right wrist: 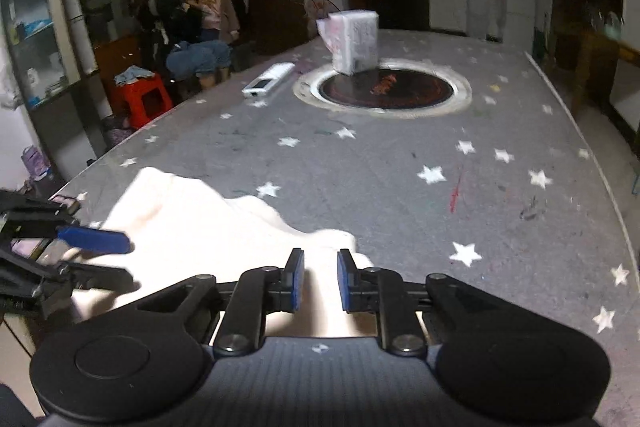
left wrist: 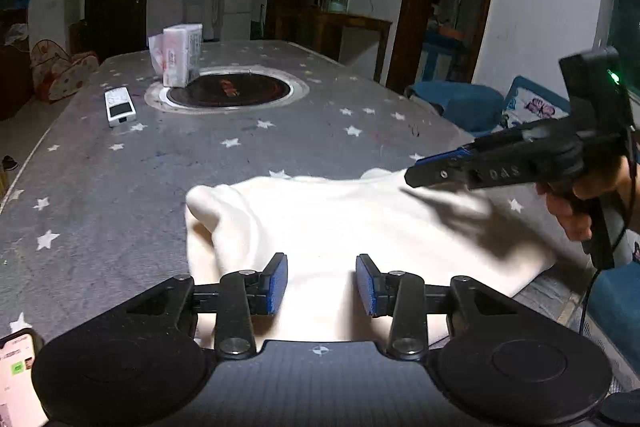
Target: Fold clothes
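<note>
A: Where's the cloth?
B: The white cloth point(left wrist: 332, 227) lies on the near edge of the grey table point(left wrist: 240, 155), the one w/ white stars. It's bunched up, not flat. One lump sticks up at its far left corner.

A: And the left gripper point(left wrist: 321, 285)?
B: Just above the near part of the cloth. Its blue pads point(left wrist: 280, 281) are wide apart, w/ nothing between them. Only cloth shows under the gap.

A: The right gripper point(right wrist: 320, 281)?
B: Over the right end of the cloth. Its pads point(right wrist: 298, 281) have a small gap, so it's open a bit and holds nothing. In the left cam you see it from the side point(left wrist: 436, 171), w/ a hand point(left wrist: 576, 203) on the handle. It casts a dark shadow on the cloth. Can't tell if the tip touches the cloth.

A: What else is on the table?
B: A round dark plate point(left wrist: 228, 91) set in the middle, far from the cloth. A white packet point(left wrist: 180, 55) stands at its left edge. A white remote point(left wrist: 119, 106) lies left of that. A phone point(left wrist: 16, 379) w/ a lit screen shows at the near left corner.

A: Anyone else there?
B: Yes, 2 people point(right wrist: 192, 23) sit far left by the shelves, next to a red stool point(right wrist: 146, 99).
</note>
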